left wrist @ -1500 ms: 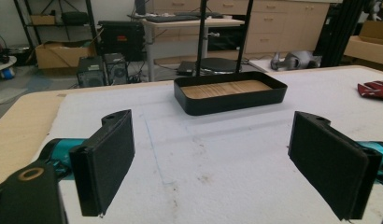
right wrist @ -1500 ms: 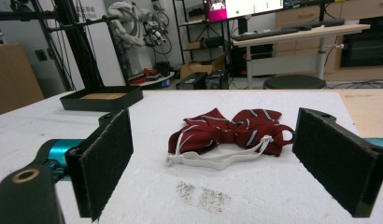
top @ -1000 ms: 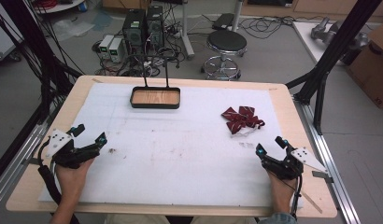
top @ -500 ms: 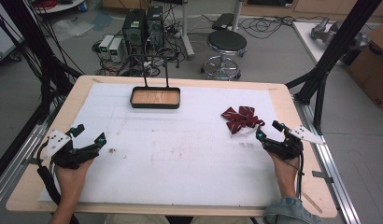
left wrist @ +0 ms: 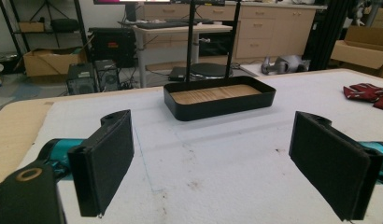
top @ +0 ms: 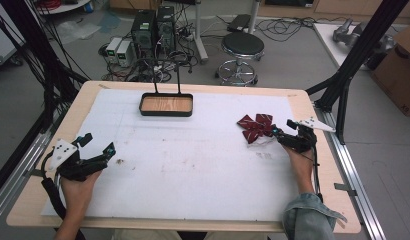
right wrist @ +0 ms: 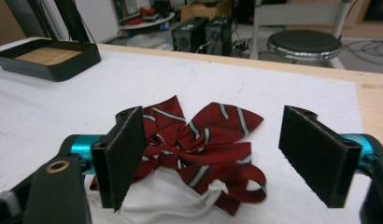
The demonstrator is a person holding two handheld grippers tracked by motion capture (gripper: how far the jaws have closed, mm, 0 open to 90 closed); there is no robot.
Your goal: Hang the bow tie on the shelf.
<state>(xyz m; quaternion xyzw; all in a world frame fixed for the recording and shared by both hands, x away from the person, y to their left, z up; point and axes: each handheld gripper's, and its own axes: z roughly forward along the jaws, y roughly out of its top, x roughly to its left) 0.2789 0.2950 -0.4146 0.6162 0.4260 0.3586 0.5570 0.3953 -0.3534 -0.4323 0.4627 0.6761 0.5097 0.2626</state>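
Observation:
A dark red bow tie [top: 255, 127] with pale stripes lies on the white sheet at the right of the table. In the right gripper view the bow tie [right wrist: 203, 144] rests on a white strap [right wrist: 171, 205]. My right gripper [top: 283, 128] has its tips at the bow's right side. Its jaws have just been closing, and the right gripper [right wrist: 213, 140] stands open, the bow low between the pads and pressed by neither. At the front left my left gripper [top: 98, 143] is open with nothing between its jaws, as the left gripper [left wrist: 213, 154] shows.
A black tray [top: 165, 105] with a wooden floor and a tall wire handle stands at the back middle. The white sheet [top: 193, 170] covers most of the tabletop. Behind the table are a stool [top: 242, 47] and computer cases [top: 153, 25]. A metal rail [top: 350, 165] runs along the right edge.
My right hand has moved away from the front edge and up to the bow tie. The left hand and gripper have stayed where they were.

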